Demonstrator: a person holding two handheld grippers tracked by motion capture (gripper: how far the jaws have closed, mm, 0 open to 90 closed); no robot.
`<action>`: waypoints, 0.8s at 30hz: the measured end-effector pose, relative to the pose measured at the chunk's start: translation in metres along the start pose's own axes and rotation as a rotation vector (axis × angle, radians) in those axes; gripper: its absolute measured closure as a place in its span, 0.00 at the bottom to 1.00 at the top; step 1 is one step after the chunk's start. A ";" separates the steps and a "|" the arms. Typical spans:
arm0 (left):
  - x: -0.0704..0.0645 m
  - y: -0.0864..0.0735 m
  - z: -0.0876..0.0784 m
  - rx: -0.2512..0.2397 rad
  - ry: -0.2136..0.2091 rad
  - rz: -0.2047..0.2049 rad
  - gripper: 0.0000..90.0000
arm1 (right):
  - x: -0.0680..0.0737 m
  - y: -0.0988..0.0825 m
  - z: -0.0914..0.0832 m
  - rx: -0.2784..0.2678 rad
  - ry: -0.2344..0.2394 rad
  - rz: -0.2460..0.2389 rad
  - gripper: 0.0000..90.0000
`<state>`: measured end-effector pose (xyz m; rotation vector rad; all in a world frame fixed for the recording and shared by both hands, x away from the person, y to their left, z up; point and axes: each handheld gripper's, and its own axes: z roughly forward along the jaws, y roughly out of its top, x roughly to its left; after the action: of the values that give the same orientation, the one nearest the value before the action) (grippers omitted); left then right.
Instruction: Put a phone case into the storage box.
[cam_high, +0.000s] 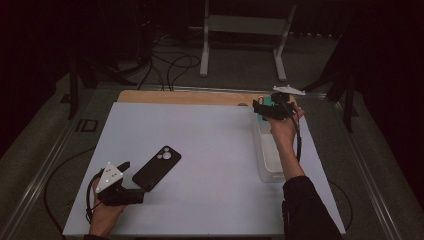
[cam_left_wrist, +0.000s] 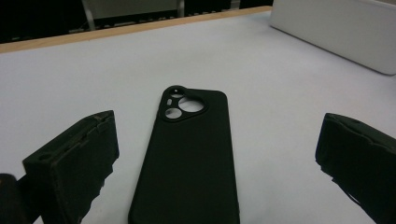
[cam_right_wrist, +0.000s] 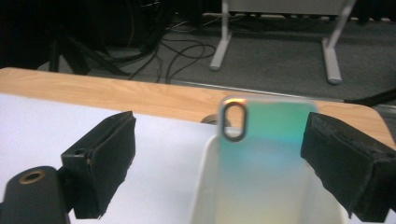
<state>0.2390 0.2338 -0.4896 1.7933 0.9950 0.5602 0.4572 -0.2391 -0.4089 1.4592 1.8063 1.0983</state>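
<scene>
**Both grippers spread, nothing held**

Left gripper spread wide, jaws either side of the black case's near end, not touching it. Case lies flat on the mat, well left of the bin. Right gripper spread too, over the bin's far end, around an iridescent case standing in it.

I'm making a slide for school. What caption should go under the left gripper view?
Open left gripper lined up over a black phone case lying on the white table.

No readable text, label or number appears on anything.
</scene>
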 end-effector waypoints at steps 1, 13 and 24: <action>0.000 0.000 0.000 0.001 0.002 0.001 0.00 | 0.003 -0.002 -0.001 0.002 0.006 -0.012 0.11; 0.000 0.000 0.000 -0.002 0.005 -0.005 0.00 | 0.029 -0.014 -0.033 -0.004 0.131 -0.056 0.09; 0.001 0.000 0.000 0.000 0.013 -0.008 0.00 | 0.048 -0.029 -0.066 -0.057 0.178 -0.167 0.09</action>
<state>0.2392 0.2344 -0.4895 1.7872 1.0111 0.5677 0.3758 -0.2109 -0.3973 1.1851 1.9622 1.2154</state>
